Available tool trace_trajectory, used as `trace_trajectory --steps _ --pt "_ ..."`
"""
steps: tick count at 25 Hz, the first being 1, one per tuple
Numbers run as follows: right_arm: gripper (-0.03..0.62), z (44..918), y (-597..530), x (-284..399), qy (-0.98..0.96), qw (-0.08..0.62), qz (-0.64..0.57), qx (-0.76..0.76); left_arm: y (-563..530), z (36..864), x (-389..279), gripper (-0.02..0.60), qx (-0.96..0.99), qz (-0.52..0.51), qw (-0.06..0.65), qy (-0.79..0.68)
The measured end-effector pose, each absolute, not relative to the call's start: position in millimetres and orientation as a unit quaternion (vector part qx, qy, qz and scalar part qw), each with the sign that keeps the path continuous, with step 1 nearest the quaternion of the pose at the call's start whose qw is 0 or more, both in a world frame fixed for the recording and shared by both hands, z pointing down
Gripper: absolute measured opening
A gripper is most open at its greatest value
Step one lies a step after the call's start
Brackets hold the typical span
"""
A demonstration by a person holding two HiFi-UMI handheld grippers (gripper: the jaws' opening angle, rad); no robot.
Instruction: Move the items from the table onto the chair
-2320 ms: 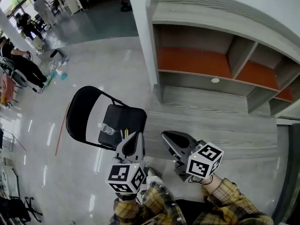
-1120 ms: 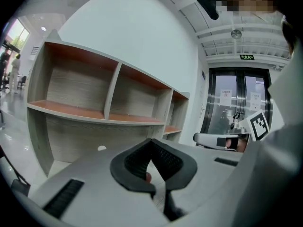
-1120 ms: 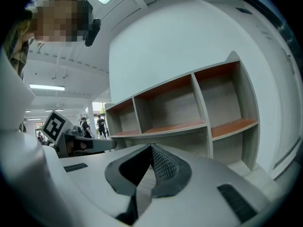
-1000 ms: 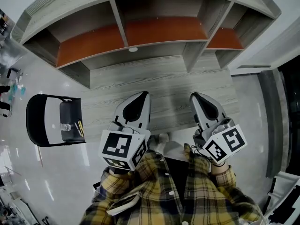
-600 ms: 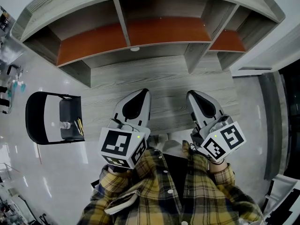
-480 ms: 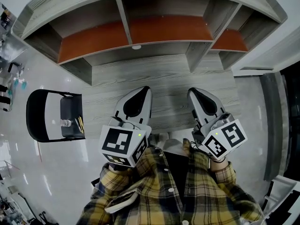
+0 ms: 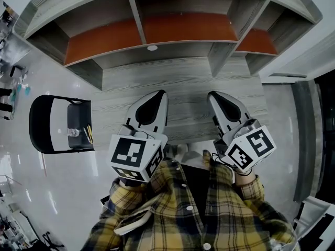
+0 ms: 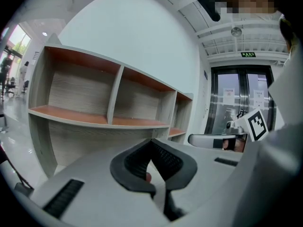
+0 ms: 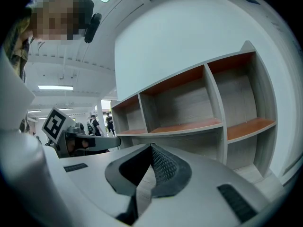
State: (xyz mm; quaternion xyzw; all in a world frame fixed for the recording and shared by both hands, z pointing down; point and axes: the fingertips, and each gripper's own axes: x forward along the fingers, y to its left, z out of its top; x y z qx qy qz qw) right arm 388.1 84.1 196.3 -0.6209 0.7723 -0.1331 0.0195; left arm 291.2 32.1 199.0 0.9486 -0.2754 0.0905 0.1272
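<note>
My left gripper (image 7: 158,95) and right gripper (image 7: 213,96) are both closed and empty above the surface (image 7: 183,80); the clear bottle (image 7: 75,133) and yellow sticks (image 7: 88,134) lie on the chair (image 7: 81,114) seat, the bottle likely light, slick and crushable, so I'd pinch it gently mid-body.

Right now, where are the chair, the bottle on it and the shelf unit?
chair (image 7: 79,114): head view, a bare part of its black seat.
bottle (image 7: 74,133): head view, its clear body, lying on the seat.
shelf unit (image 7: 183,27): head view, the orange board of the middle compartment.
</note>
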Motion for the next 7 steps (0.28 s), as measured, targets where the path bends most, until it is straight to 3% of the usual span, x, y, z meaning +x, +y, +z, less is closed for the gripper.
trace_trajectory --steps 7 --pt "0.015 196.5 88.2 387.7 0.772 0.024 -0.135 -0.621 34.9 199.8 290.6 0.003 0.948 0.092 0.127 -0.278"
